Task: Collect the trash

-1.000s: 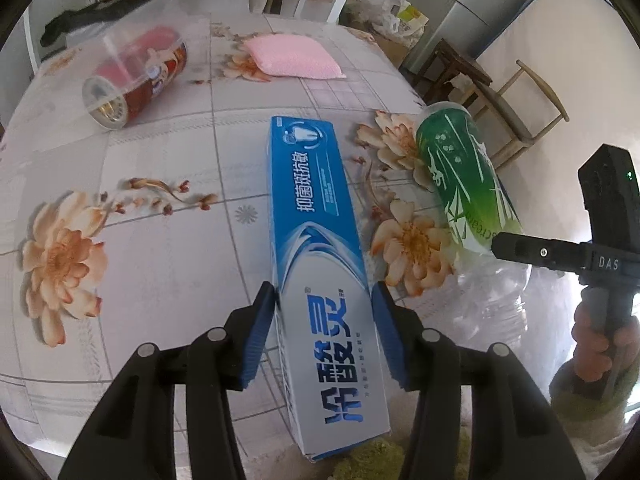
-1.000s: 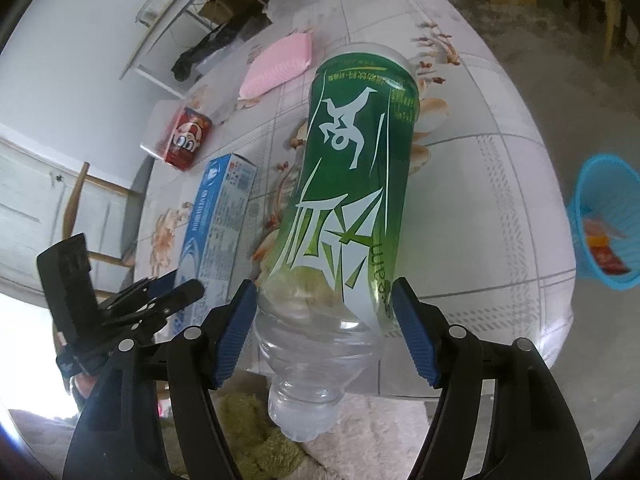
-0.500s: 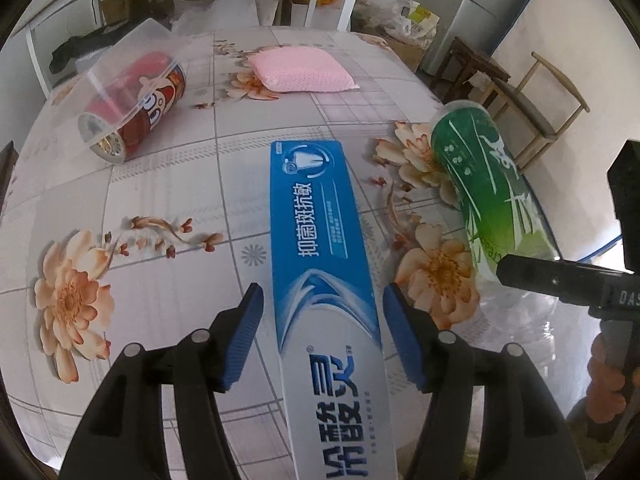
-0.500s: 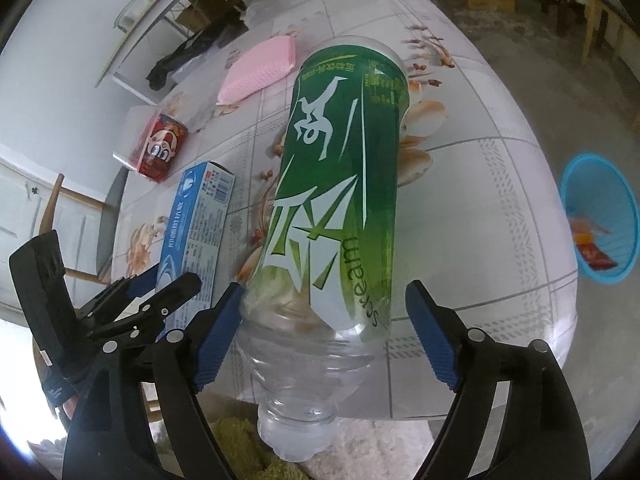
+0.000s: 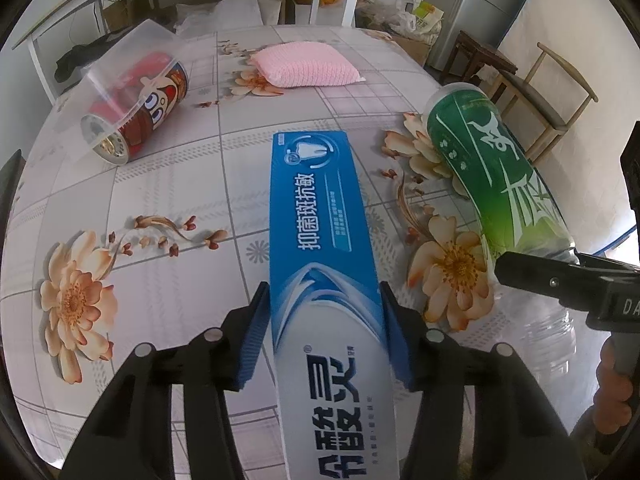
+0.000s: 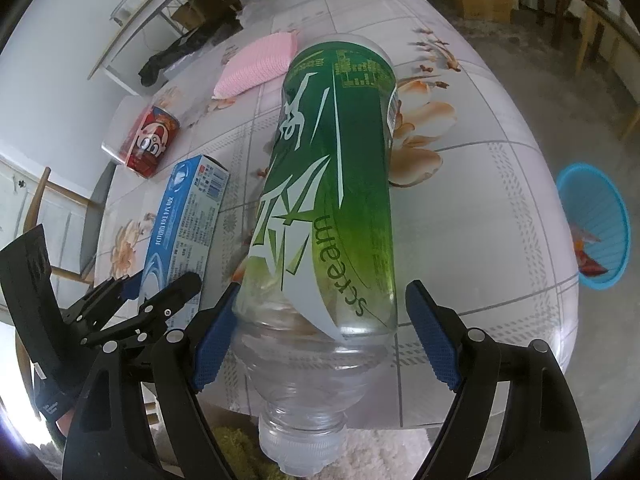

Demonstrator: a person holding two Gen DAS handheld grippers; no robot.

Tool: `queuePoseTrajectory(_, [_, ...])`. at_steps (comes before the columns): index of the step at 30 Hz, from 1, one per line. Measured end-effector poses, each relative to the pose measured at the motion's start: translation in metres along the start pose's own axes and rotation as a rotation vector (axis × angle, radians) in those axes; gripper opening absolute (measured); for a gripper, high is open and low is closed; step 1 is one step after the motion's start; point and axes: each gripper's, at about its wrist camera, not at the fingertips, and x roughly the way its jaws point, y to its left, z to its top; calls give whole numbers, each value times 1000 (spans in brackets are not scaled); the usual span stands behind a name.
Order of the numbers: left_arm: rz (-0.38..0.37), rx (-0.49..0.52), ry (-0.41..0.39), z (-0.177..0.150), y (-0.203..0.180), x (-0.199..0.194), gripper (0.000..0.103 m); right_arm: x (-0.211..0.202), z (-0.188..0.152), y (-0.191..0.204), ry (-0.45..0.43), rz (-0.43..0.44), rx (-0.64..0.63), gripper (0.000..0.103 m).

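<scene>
A blue and white toothpaste box (image 5: 326, 264) lies on the flowered table, its near end over the front edge. My left gripper (image 5: 324, 332) straddles that end, both blue pads against the box sides. A green-labelled plastic bottle (image 6: 332, 200) lies beside it, neck toward me. My right gripper (image 6: 324, 344) is open around the bottle's shoulder; the left pad touches it, the right pad stands clear. The bottle (image 5: 492, 172) and the right gripper's finger (image 5: 560, 284) also show in the left wrist view. The box (image 6: 184, 220) shows in the right wrist view.
A red can in a clear plastic tub (image 5: 136, 112) lies at the far left of the table (image 5: 168, 288). A pink sponge (image 5: 308, 64) lies at the back. A blue basket (image 6: 592, 228) with wrappers stands on the floor right of the table. Chairs stand around.
Both grippers have risen and drawn back slightly. The left pads have closed in onto the toothpaste box. The right jaws have opened a little wider around the bottle.
</scene>
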Motion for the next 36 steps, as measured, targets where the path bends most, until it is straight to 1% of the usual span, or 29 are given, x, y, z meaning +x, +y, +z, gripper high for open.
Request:
queuePoseTrajectory(2, [1, -1, -2, 0, 0, 0, 49, 0, 0, 1, -3, 0, 6, 78])
queuePoseTrajectory(9, [0, -4, -3, 1, 0, 0, 48, -3, 0, -6, -16, -4, 27, 78])
queuePoseTrajectory(26, [3, -7, -9, 2, 1, -1, 48, 1, 1, -6, -14, 4, 35, 68])
queuePoseTrajectory(36, [7, -23, -26, 0, -2, -2, 47, 0, 1, -5, -17, -4, 24, 67])
